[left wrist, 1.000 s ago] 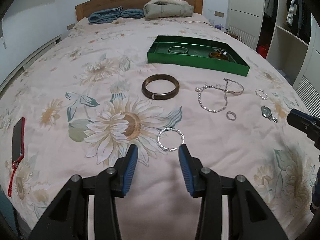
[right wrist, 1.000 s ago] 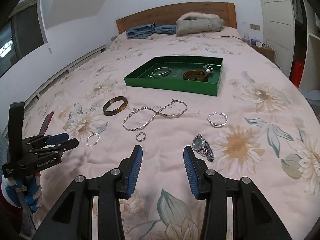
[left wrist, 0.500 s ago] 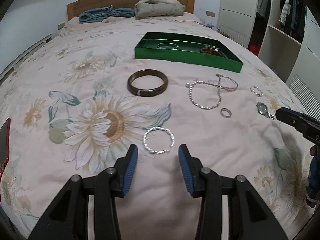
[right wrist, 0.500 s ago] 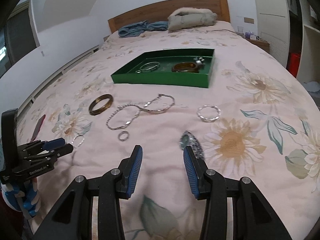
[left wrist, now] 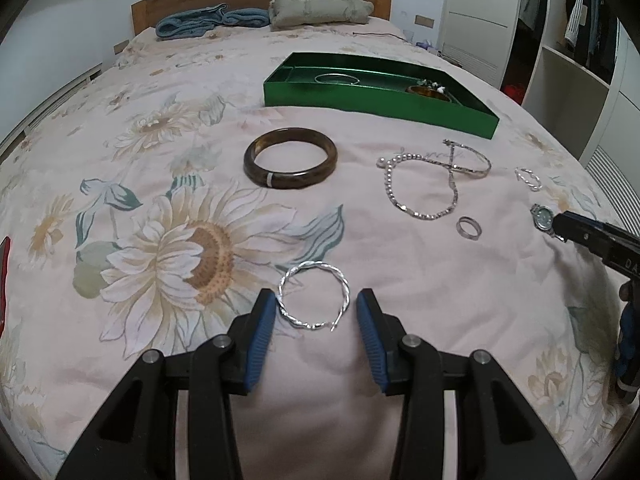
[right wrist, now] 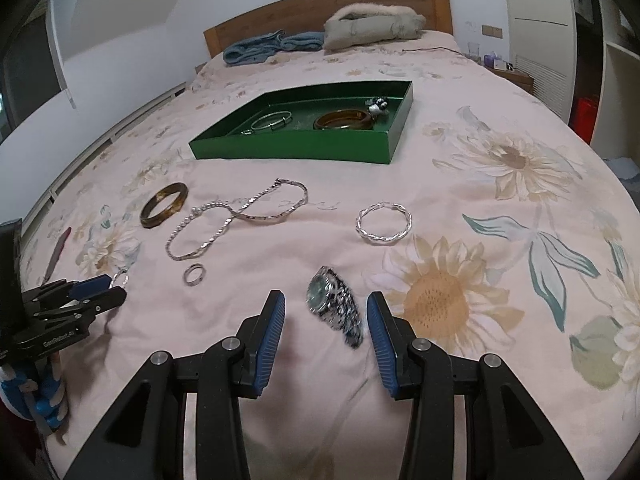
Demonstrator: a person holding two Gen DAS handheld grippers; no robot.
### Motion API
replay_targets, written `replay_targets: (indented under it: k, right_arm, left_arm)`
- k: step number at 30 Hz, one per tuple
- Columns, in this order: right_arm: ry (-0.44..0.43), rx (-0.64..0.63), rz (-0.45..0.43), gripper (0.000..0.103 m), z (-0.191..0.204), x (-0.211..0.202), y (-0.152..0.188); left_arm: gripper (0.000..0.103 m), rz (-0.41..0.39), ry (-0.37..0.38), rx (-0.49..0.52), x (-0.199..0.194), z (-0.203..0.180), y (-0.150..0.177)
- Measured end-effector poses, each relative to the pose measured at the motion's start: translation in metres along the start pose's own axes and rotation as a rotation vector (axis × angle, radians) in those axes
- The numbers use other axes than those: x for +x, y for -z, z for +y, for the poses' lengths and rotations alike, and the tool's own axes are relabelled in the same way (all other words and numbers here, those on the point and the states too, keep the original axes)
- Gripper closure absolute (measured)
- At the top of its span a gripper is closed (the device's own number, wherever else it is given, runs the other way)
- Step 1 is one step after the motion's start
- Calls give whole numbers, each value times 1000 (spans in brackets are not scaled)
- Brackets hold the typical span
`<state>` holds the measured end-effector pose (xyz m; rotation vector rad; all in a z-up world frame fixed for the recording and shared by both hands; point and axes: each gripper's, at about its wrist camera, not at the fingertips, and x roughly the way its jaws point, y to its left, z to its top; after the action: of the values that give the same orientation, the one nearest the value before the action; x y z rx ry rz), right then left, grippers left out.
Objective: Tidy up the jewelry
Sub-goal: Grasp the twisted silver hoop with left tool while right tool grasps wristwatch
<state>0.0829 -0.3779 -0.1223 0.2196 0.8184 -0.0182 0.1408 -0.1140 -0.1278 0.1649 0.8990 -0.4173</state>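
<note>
My left gripper is open, its fingers on either side of a twisted silver bangle lying on the bedspread. My right gripper is open around a silver wristwatch. A brown bangle, a silver and pearl necklace, a small silver ring and a second twisted silver bangle lie on the bed. A green tray beyond them holds a thin silver bangle, an amber bangle and a small ornament.
The floral bedspread covers the whole bed. Folded blue cloth and a beige jacket lie by the wooden headboard. A red and black object lies near the bed's left edge. Wardrobe shelves stand to the right.
Both grippers have moved forward and down. The twisted bangle now lies between the left fingers and the watch between the right fingers. Both stay open.
</note>
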Motion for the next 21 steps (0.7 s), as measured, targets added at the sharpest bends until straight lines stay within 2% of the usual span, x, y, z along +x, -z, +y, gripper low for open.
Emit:
replay_targets:
  k: [6,12,14,16,18,21]
  right_arm:
    - [3,-16,42,59,-4,22,-4]
    - [0,-29,53,58,-4,31,-2]
    - [2,-41,53,61,-2,31,-1]
    - [4,-50,53,73,-1,31,-1]
    - [0,-52,51,79,-1,30,0]
    - [3,-61,42,81,1,26,1]
  left_arm:
    - [61,4,-1,0,11,-1,-2]
    - [63,-3,40,-24,17,5,-1]
    - [66,-9,44,-21,17,4,0]
    - [66,-15,36,-8,16,2,0]
    - [67,-22,28,4,14,0,1]
    - [67,-33,14,24,9,-4,1]
